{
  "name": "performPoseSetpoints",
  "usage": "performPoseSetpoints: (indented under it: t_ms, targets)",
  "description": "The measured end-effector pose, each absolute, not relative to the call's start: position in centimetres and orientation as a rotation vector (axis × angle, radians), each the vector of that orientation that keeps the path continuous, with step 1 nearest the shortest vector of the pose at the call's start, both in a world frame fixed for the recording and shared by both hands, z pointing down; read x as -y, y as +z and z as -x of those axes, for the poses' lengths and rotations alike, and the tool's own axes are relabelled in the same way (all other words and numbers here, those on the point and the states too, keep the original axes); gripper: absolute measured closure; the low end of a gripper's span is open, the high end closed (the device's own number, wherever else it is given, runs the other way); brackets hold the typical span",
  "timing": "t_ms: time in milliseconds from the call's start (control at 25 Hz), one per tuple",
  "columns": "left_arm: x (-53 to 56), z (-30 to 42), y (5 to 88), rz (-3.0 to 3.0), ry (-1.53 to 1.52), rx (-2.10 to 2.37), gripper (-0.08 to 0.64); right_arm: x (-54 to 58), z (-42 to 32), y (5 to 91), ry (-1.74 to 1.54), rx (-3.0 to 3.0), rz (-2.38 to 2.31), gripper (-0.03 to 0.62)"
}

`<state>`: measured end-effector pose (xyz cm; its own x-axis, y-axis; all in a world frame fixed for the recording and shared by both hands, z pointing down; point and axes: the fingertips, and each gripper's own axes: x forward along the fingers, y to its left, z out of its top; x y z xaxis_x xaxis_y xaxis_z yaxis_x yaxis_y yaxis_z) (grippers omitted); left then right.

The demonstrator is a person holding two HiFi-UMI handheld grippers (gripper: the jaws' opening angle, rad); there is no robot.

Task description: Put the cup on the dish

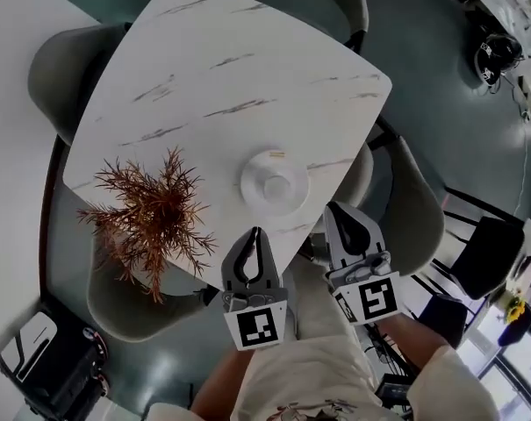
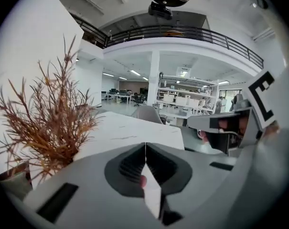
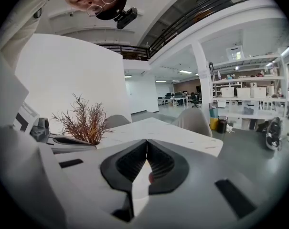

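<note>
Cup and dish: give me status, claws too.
Left claw and right claw shut, empty, at the table's near edge. Cup appears seated on the dish. Dried plant stands left of the dish, nothing in the way.

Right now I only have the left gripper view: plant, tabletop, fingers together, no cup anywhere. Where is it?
Observer: The head view has it. The cup appears to sit on the dish, on the table, to the right of the plant.
Operator: Other gripper holding anything?
Observer: No. The right gripper has its fingers together with nothing between them.
Operator: Where are both relative to the dish?
Observer: In the head view the left gripper and the right gripper are at the table's near edge, on the person's side of the dish, touching neither it nor the cup.
</note>
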<state>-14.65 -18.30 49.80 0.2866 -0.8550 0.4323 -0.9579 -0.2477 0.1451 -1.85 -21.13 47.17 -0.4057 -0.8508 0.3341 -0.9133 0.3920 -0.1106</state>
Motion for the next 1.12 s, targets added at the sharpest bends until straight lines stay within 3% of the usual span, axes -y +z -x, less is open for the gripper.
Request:
performPoseSetpoints:
  t_ms: [680, 1120]
  targets:
    - [13.1, 16.5, 42.2, -2.210, 0.411, 1.515, 0.554, 17.0, 3.5, 38.1, 0.277, 2.465, -1.579, 0.586]
    - [10.0, 14.5, 38.3, -2.202, 0.458, 1.578, 0.554, 14.5, -0.1, 35.4, 0.305, 2.534, -1.520, 0.586]
